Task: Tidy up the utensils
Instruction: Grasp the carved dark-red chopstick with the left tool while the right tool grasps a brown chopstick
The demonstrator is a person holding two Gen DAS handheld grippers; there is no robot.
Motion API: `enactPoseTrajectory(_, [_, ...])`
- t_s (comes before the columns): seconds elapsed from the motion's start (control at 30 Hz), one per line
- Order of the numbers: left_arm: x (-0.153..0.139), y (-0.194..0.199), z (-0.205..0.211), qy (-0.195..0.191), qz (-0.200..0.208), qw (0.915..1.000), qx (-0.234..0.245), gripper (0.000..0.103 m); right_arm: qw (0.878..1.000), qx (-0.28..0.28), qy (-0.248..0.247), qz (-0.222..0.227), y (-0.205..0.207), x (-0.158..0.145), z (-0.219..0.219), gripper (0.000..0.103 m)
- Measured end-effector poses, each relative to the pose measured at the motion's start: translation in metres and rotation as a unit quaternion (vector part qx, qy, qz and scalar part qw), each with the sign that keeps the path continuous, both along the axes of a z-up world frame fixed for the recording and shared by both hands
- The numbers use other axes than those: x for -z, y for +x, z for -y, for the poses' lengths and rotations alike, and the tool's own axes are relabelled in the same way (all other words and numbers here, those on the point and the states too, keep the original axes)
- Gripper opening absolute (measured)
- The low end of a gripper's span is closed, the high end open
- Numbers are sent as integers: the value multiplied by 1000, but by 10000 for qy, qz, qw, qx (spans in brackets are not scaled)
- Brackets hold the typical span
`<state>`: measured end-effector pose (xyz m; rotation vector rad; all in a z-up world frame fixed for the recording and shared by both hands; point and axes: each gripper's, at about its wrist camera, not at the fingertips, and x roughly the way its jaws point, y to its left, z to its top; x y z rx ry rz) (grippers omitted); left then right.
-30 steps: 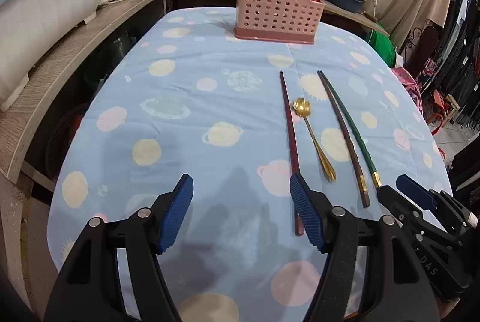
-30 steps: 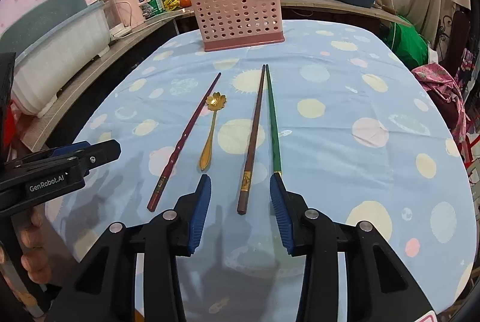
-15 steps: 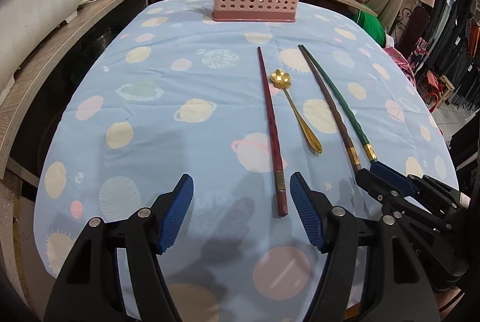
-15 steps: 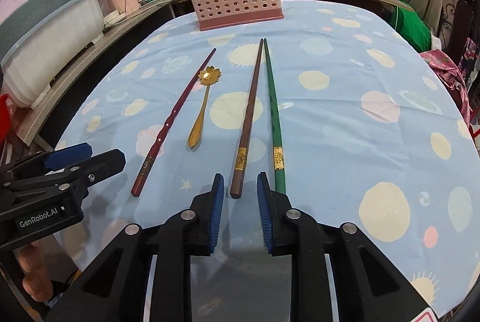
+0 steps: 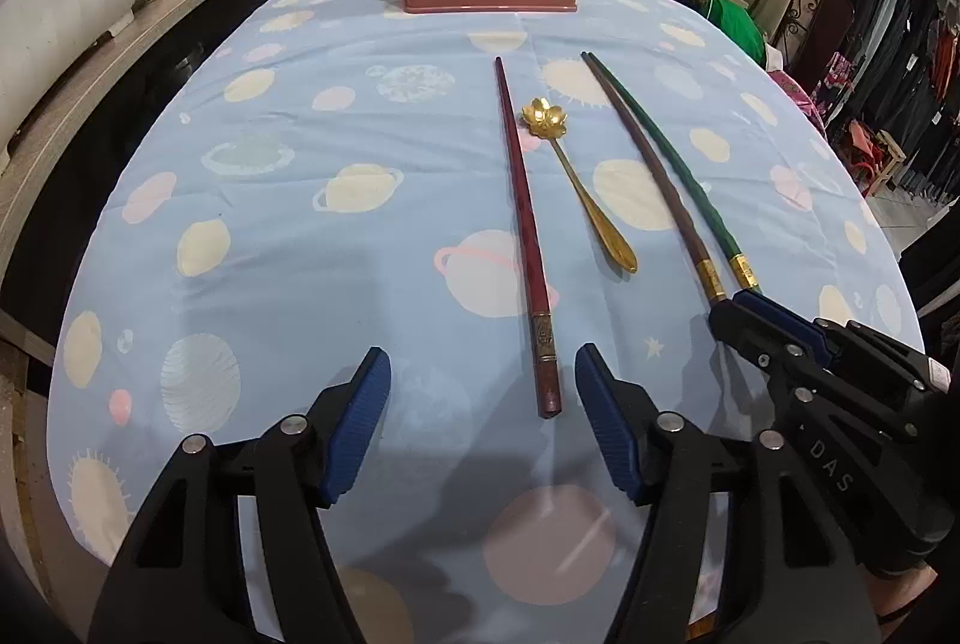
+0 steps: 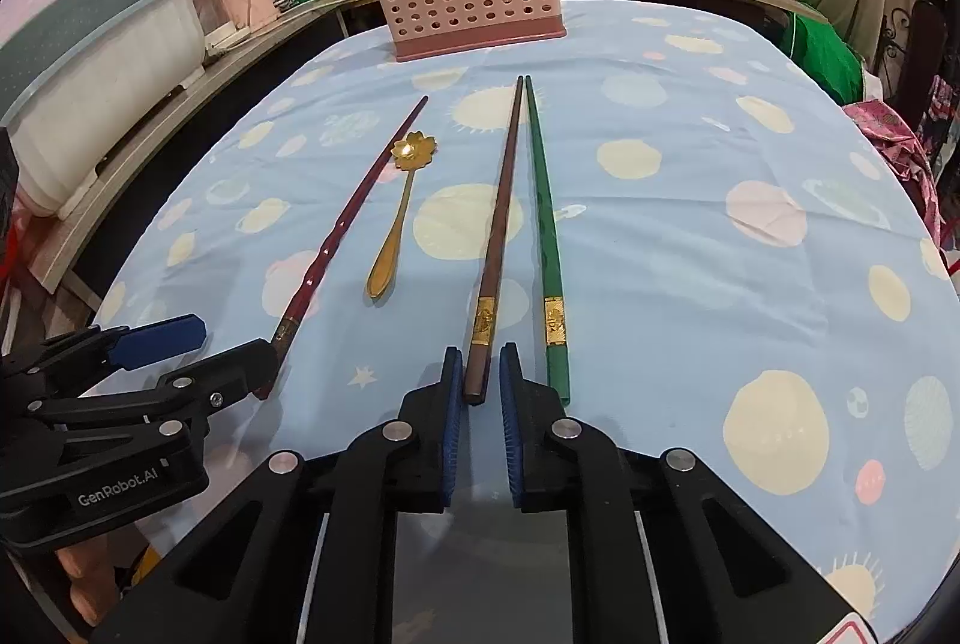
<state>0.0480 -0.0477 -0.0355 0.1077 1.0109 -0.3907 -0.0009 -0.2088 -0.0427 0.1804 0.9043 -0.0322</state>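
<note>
The long brown wooden chopstick point(image 6: 497, 230) is lying on the blue planet-print tablecloth point(image 6: 690, 236), its blunt near end sitting between the blue pads of the right gripper point(image 6: 481, 392), whose jaws have just been closing and are now clamping on that end. Just beside it, the green chopstick with a gold band point(image 6: 545, 236) is lying nearly parallel, tips almost touching at the far end. Further left are lying the gold flower-bowled spoon point(image 6: 396, 218) and the dark red chopstick point(image 6: 348, 230) — three chopsticks and one spoon in all. One pink perforated plastic utensil basket point(image 6: 465, 5) is standing at the table's far edge.

The right wrist view is showing the pads meeting the brown stick; the left wrist view is hiding that contact behind the right gripper's black body. That left view is instead showing the left gripper point(image 5: 483, 419) standing spread wide, gripping nothing, the red chopstick's near end point(image 5: 549, 395) lying between its fingers — closer to the right-hand pad point(image 5: 603, 428).
</note>
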Motion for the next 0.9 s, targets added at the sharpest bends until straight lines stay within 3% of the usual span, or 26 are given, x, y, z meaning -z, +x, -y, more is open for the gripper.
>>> enactPoseTrajectory(0.4, [5, 0, 4, 149, 74, 9999, -25, 46, 10000, 7, -28, 27, 0, 0, 1, 9])
enactPoseTrajectory(0.6, [5, 2, 6, 227, 112, 9997, -66, 31, 10000, 6, -18, 21, 0, 0, 1, 9])
enactPoseTrajectory(0.77, [5, 3, 5, 216, 101, 9997, -43, 9, 10000, 7, -15, 19, 0, 0, 1, 9])
enactPoseTrajectory(0.9, [4, 4, 3, 141, 28, 9999, -18, 8, 10000, 8, -5, 15, -1, 0, 1, 8])
